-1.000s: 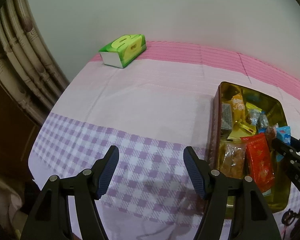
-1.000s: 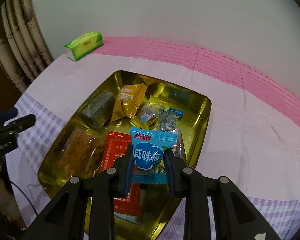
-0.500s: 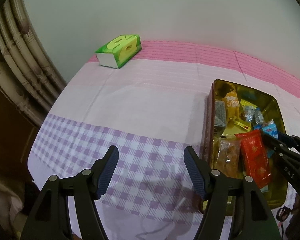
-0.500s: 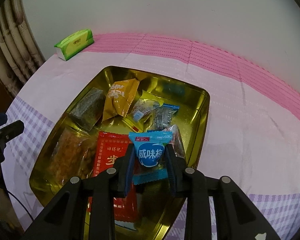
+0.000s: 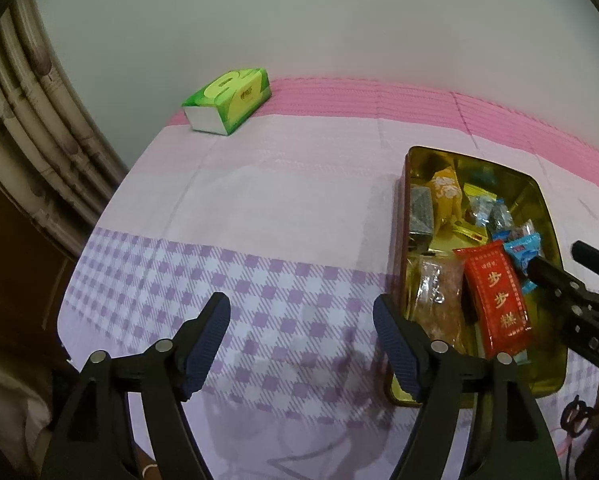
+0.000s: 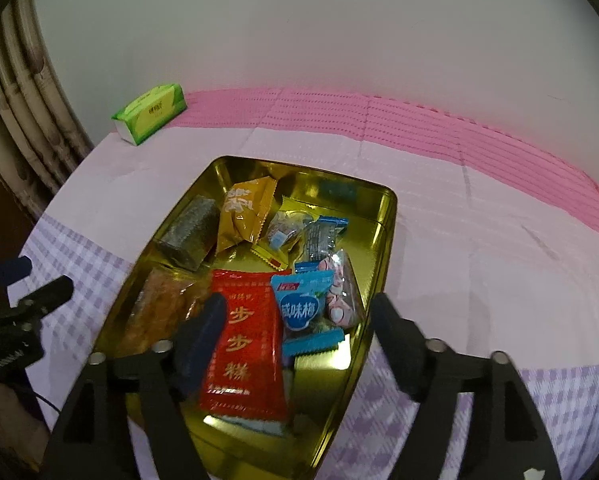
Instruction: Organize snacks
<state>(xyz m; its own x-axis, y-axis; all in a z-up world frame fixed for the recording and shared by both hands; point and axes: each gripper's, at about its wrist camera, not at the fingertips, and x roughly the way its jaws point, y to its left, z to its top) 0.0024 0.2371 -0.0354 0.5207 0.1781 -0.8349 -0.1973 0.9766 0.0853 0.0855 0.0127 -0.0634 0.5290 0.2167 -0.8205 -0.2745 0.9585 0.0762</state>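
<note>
The right gripper hangs just over the gold tin, its jaws opening clear of the blue packet, which lies among the other snacks. The left gripper hovers beside the tin over the checked cloth, jaws opening with nothing between them, probably waiting its turn. Far back sits a green tissue box.

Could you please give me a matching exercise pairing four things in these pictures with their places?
Things:
1. green tissue pack
2. red rectangular snack packet
3. orange snack pouch
4. left gripper

Places:
A. far part of the gold metal tray
B. over the purple checked cloth
C. near part of the tray
D. by the wall

Pairs: 1-D, 2-C, 3-A, 4-B
</note>
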